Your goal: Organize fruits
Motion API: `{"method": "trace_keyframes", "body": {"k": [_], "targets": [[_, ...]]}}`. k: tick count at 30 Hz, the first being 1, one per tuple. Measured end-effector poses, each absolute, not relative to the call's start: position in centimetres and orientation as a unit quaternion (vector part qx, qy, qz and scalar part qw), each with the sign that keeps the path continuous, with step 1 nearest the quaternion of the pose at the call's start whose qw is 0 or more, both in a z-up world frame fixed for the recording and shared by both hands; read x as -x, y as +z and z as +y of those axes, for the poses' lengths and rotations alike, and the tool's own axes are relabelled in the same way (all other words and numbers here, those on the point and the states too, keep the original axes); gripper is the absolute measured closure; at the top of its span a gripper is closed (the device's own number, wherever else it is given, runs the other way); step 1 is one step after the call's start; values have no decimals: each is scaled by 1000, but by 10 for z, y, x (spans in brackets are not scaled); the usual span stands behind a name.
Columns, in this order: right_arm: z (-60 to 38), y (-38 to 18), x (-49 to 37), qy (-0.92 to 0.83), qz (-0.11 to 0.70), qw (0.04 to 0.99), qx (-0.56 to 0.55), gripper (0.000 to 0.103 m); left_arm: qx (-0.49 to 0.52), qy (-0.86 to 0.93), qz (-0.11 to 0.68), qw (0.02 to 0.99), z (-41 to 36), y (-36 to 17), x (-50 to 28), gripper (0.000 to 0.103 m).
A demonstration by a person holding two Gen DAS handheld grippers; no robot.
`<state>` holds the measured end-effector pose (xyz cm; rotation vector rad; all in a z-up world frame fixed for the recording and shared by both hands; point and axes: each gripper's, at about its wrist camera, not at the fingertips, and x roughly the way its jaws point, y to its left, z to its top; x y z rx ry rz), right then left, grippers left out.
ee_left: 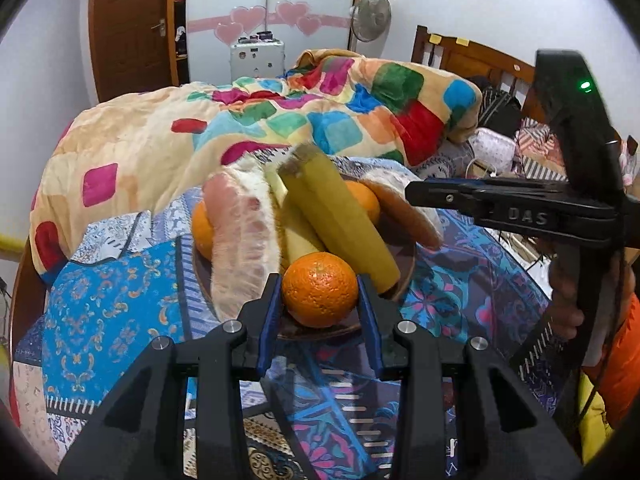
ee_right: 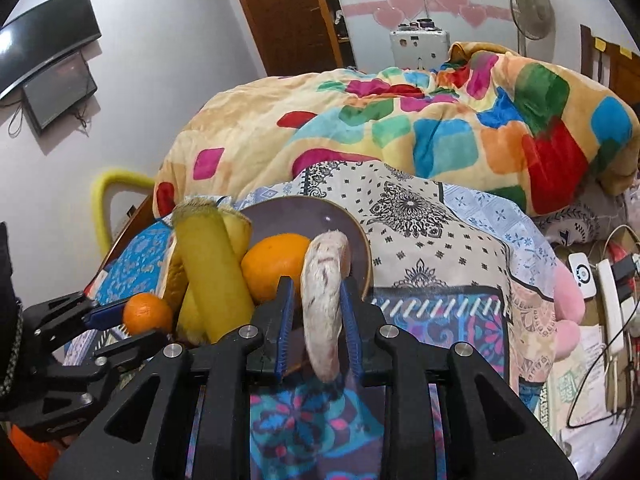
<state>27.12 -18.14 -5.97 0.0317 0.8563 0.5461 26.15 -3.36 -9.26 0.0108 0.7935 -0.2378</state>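
A brown plate [ee_left: 404,280] on the patterned bedspread holds bananas [ee_left: 340,220], oranges and pomelo wedges. My left gripper [ee_left: 319,304] has its blue pads on both sides of the front orange [ee_left: 319,288], closed on it at the plate's near edge. In the right wrist view my right gripper [ee_right: 316,320] is shut on a pale pomelo wedge [ee_right: 322,308] at the plate's rim [ee_right: 360,232]. Another orange [ee_right: 276,264] and the bananas [ee_right: 212,272] lie just left of it. The left gripper and its orange [ee_right: 146,314] show at lower left.
A crumpled colourful blanket [ee_left: 280,120] lies behind the plate. A second pomelo wedge [ee_left: 240,240] rests on the plate's left side. Cables, a power strip [ee_right: 608,300] and a pink plush [ee_right: 568,304] lie to the right. A wall monitor [ee_right: 48,68] hangs at left.
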Motion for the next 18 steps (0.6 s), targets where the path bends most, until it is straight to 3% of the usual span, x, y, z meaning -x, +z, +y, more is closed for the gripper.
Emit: {"method": "trace_keyframes", "body": {"k": [18], "targets": [[-191,-63,-239,273,386,881,17,80,-25,-111,397,911,-50,-110,-260,66]]}}
